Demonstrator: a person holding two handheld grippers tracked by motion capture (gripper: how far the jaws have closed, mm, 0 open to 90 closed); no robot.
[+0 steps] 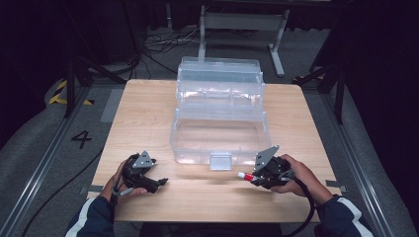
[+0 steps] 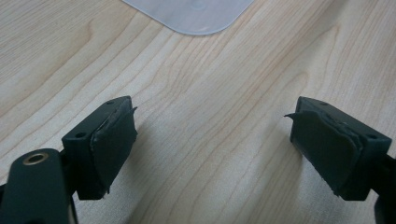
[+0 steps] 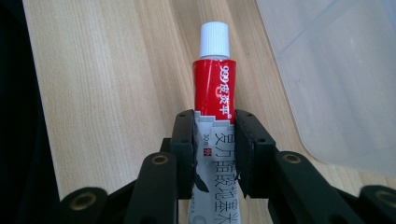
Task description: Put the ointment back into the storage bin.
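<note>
A red and white tube [image 3: 215, 98] with a white cap points away from me between the pads of my right gripper [image 3: 215, 140], which is shut on it. In the high view the tube [image 1: 245, 176] sticks out leftward from the right gripper [image 1: 254, 177], just in front of the clear plastic box [image 1: 220, 150]. My left gripper [image 1: 162, 181] rests near the table's front left, its jaws standing wide apart over bare wood. Its pads [image 2: 114, 142] have nothing between them.
The clear box has tiered trays folded open toward the back and a latch [image 1: 220, 161] on its front wall. A corner of the box [image 2: 191, 16] lies ahead of the left gripper. The wooden table [image 1: 143, 113] has dark floor, cables and a metal frame behind it.
</note>
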